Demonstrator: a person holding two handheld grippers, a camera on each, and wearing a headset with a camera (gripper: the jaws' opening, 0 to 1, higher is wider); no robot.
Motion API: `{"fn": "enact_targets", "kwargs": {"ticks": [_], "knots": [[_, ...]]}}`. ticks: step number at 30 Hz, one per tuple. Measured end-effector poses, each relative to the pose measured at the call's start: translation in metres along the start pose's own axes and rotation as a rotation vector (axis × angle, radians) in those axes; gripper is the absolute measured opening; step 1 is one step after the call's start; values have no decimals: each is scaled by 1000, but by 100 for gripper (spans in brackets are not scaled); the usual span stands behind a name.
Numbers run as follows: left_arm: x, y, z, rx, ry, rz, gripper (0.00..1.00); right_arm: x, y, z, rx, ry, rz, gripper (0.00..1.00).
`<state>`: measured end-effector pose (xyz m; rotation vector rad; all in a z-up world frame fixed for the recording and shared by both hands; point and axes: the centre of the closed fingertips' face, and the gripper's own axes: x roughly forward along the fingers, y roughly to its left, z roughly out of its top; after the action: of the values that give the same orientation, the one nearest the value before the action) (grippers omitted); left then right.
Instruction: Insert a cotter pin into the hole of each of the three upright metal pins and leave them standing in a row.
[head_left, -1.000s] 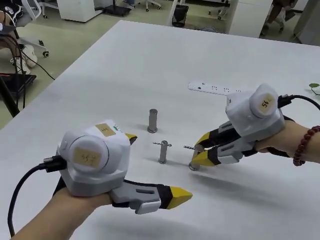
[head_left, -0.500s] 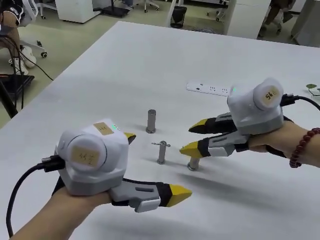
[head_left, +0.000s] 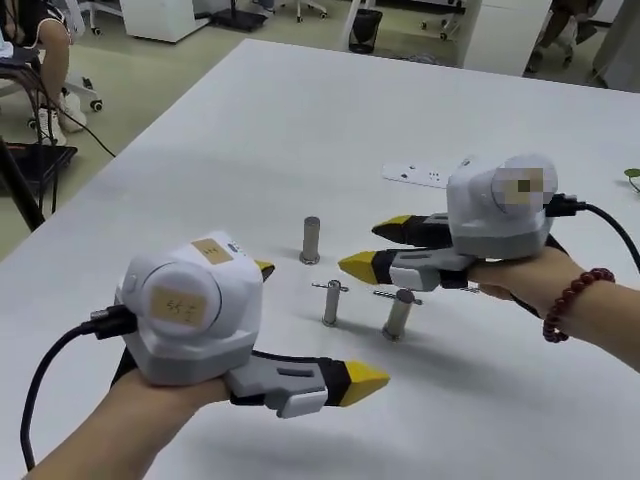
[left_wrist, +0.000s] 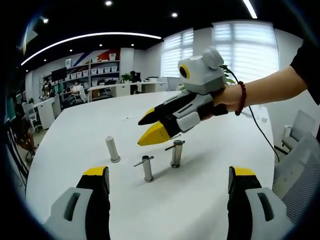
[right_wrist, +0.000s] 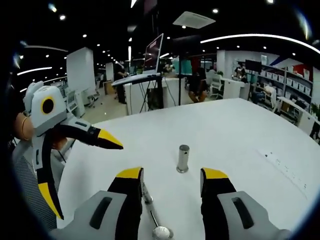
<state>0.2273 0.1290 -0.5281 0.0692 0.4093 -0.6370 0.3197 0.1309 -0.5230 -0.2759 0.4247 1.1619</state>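
A: Since right tool (head_left: 368, 247) and left tool (head_left: 318, 322) gape empty, what's left?
B: Bare metal pin (head_left: 311, 240), 12 o'clock from the middle pin (head_left: 331, 305) with cotter pin (head_left: 328, 287). Brace it; feed the next in level.

The desk (head_left: 250, 130) is plain white. The left tool (head_left: 314, 323) and the right tool (head_left: 362, 248) each have a pale grey-white housing, black jaws with grey panels, and yellow tips. The left one carries 2 tan stickers (head_left: 178, 307). The far pin (head_left: 311, 240), middle pin (head_left: 331, 302) and right pin (head_left: 398, 313) are silver-grey. The power strip (head_left: 420, 175) is white, the cable (head_left: 50, 370) is black, and the bracelet (head_left: 565, 310) has dark red beads.
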Motion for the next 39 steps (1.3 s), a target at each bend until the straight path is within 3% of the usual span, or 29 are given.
{"fn": "enact_targets", "kwargs": {"ticks": [8, 18, 29, 39], "knots": [[-2, 1, 5, -19, -24, 1, 99, 19, -4, 3, 45, -14, -24, 45], [-5, 5, 9, -30, -45, 12, 99, 43, -24, 11, 146, -49, -55, 42], [-6, 8, 13, -49, -58, 20, 97, 66, -19, 9, 140, -33, -54, 31], [-3, 9, 8, -50, -39, 21, 97, 83, -17, 2, 114, 5, -61, 20]]}}
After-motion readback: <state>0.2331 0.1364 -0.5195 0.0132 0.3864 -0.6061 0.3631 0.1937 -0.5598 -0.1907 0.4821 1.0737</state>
